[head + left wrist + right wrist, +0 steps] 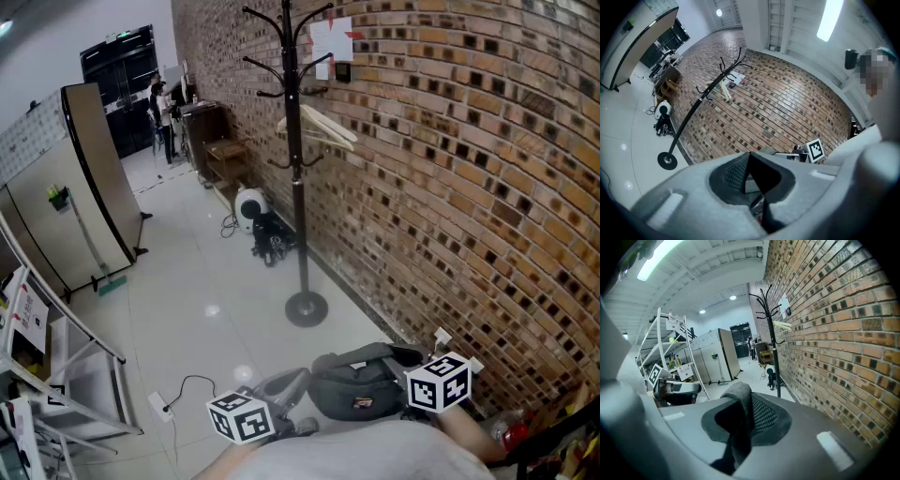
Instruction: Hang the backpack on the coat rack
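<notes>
White floor (206,281) stretches ahead, and by my read we're in the carry. Over on the left, my left tongs (749,161) are closed right down, pads all but meeting. What they pinch looks like a grey strap end of the backpack (361,386), though it's cramped in there.

Moving across, there's the rack (293,169), upright on its round base close by the wall, well ahead of me. The backpack hangs low between my two tongs, right in front of my body, nowhere near the rack yet.

On to my right tongs (749,414): squeezed nearly shut on the padded strap (738,392), which arches up between the pads. That looks a firm hold. Brick wall (469,187) runs all down the right.

So the bag is picked up, not hung. Next I'd need to walk it forward to the rack and lift it well up. I'd also have to hold the strap out as an open loop, so it can drop onto the rack.
</notes>
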